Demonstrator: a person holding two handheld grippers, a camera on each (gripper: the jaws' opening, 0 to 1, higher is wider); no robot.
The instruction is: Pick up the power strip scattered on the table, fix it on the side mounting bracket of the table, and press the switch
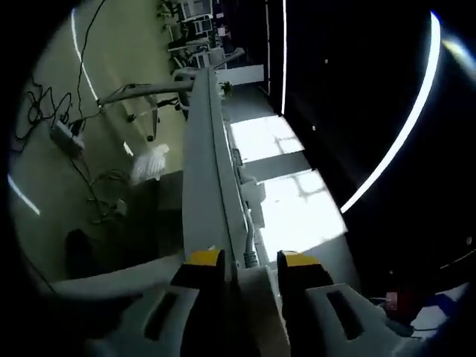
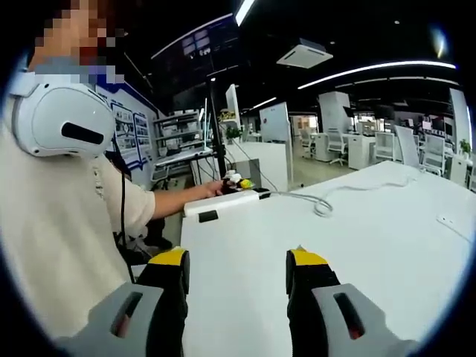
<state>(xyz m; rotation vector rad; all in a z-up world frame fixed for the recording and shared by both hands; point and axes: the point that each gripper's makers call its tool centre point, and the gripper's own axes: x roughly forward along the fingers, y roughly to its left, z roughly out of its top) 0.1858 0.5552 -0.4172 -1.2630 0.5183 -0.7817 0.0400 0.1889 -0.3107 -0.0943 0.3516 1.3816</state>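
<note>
In the left gripper view the left gripper (image 1: 251,262) has its yellow-tipped jaws closed around the near end of the power strip (image 1: 210,160), a long, pale, smooth bar that runs away from the camera along the table's edge (image 1: 277,172); a grey cable (image 1: 250,249) leaves the strip right between the jaws. The floor (image 1: 111,97) to one side is a dull green with loose black wires, and the table surface beside the strip is bright white. In the right gripper view the right gripper (image 2: 236,274) hangs released, its jaws standing wide apart over the smooth white tabletop (image 2: 372,238) and touching nothing. Farther off, the power strip (image 2: 222,202) lies at the table's far edge with a person's hand (image 2: 217,187) at it, and its white cord (image 2: 327,199) loops loosely across the table.
</note>
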